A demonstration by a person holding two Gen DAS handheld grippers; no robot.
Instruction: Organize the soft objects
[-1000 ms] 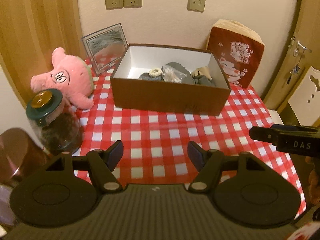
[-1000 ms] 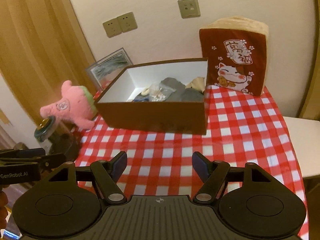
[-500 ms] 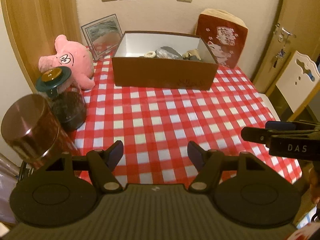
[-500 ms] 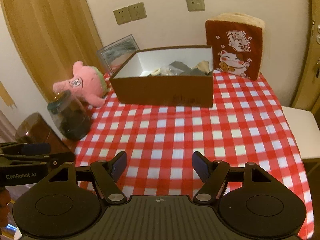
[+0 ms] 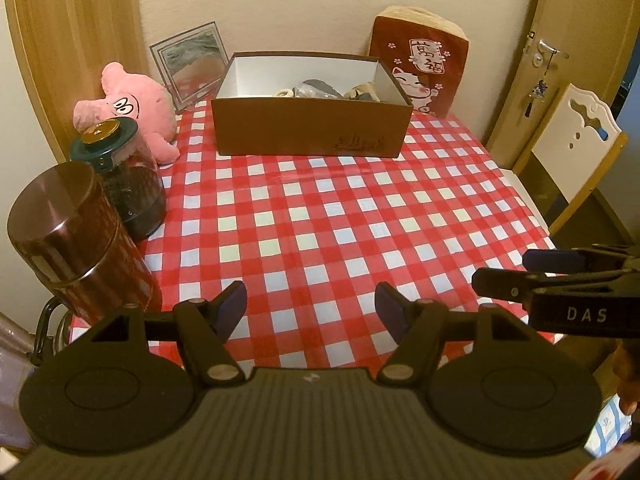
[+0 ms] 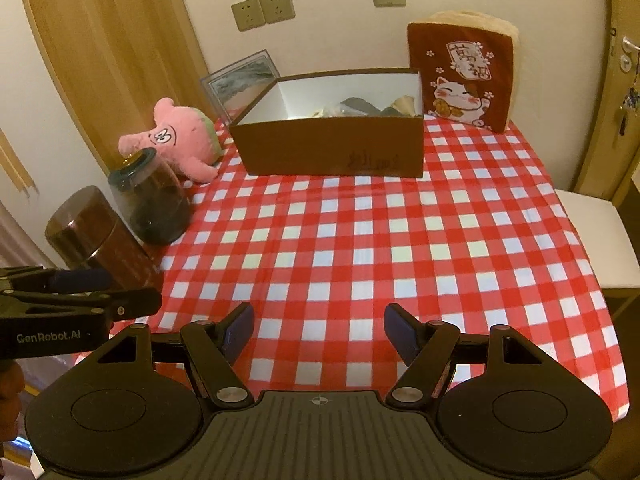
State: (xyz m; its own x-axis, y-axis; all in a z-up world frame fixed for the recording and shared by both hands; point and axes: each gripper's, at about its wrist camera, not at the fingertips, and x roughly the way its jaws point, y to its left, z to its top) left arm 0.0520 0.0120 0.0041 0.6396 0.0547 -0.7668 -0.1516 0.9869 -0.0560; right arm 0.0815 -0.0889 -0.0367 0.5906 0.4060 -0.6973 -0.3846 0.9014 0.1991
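A brown box (image 5: pixel 312 130) (image 6: pixel 332 146) stands at the back of the red checked table and holds several small soft items (image 5: pixel 320 90) (image 6: pixel 360 107). A pink plush toy (image 5: pixel 132 110) (image 6: pixel 180 140) lies to its left. A red lucky-cat cushion (image 5: pixel 420 68) (image 6: pixel 462 76) leans on the wall to its right. My left gripper (image 5: pixel 311 310) is open and empty over the table's near edge. My right gripper (image 6: pixel 319 332) is open and empty, also over the near edge. Each shows in the other's view, the right gripper (image 5: pixel 532 276) and the left gripper (image 6: pixel 100 294).
A glass jar with a green lid (image 5: pixel 120 176) (image 6: pixel 154 200) and a brown metal canister (image 5: pixel 72 236) (image 6: pixel 96 236) stand at the left edge. A framed picture (image 5: pixel 188 62) (image 6: pixel 242 82) leans on the wall. A white chair (image 5: pixel 576 144) stands right of the table.
Both grippers have pulled back from the box toward the table's near edge. The box and toys look farther away. The canister has come into view. Both stay open.
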